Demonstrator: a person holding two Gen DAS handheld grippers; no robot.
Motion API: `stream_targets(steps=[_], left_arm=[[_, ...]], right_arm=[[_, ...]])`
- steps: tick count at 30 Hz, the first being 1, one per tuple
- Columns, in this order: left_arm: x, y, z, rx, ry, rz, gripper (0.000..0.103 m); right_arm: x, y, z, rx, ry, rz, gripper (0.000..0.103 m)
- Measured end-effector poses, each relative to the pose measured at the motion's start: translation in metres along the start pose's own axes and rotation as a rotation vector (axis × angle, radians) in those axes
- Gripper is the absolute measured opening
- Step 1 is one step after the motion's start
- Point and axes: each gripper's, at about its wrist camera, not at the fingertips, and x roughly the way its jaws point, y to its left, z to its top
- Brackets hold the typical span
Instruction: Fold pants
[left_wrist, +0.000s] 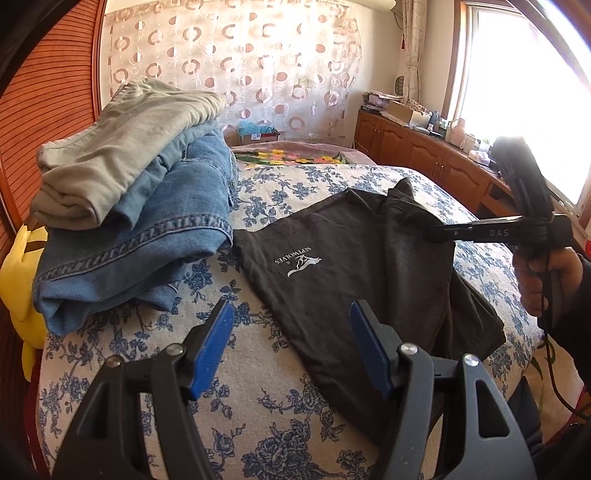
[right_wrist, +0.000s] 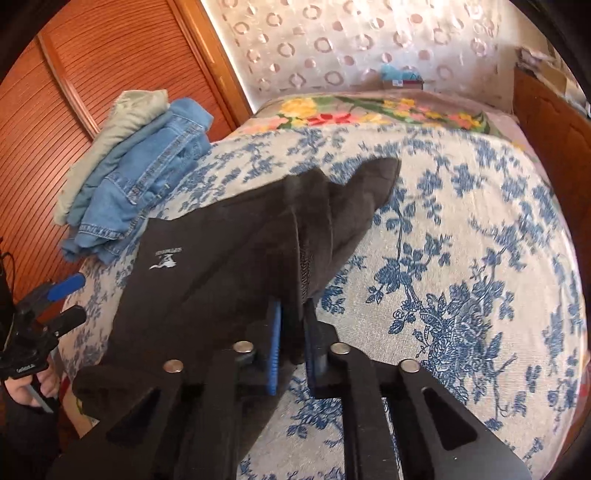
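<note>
Dark brown-black pants (left_wrist: 369, 266) with a white logo lie partly folded on the bed; they also show in the right wrist view (right_wrist: 221, 251). My right gripper (right_wrist: 293, 332) is shut on a fold of the pants and lifts that edge off the bed; it shows in the left wrist view (left_wrist: 439, 234) at the pants' right side. My left gripper (left_wrist: 291, 321) is open and empty, just above the pants' near edge; it shows at the far left of the right wrist view (right_wrist: 70, 299).
A pile of folded clothes, a grey-green garment (left_wrist: 122, 147) on blue jeans (left_wrist: 147, 240), sits at the bed's left. The bed has a blue floral cover (right_wrist: 461, 277). A wooden wardrobe (right_wrist: 55, 92) stands left, wooden cabinets (left_wrist: 424, 147) under the window right.
</note>
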Motion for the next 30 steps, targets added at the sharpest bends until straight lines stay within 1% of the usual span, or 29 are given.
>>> stream_targets(steps=[4,8,13,20,26,30], left_arm=[[-0.004,0.002,0.001,-0.003,-0.011,0.006,0.065],[-0.011,0.008,0.002,-0.014,-0.027,0.017,0.065],[-0.018,0.020,-0.001,-0.023,-0.034,0.036,0.065],[-0.025,0.038,-0.008,-0.049,-0.040,0.056,0.065],[-0.029,0.049,-0.014,-0.066,-0.038,0.066,0.065],[-0.029,0.051,-0.015,-0.070,-0.032,0.068,0.065]], right_arm=[[-0.015,0.018,0.010,-0.040,-0.046,0.003,0.003],[-0.014,0.036,0.029,-0.074,-0.063,0.028,0.003],[0.008,0.067,0.055,-0.127,-0.063,0.051,0.003],[0.036,0.122,0.084,-0.211,-0.058,0.075,0.003],[0.052,0.156,0.094,-0.247,-0.042,0.105,0.003],[0.063,0.163,0.094,-0.252,-0.026,0.093,0.003]])
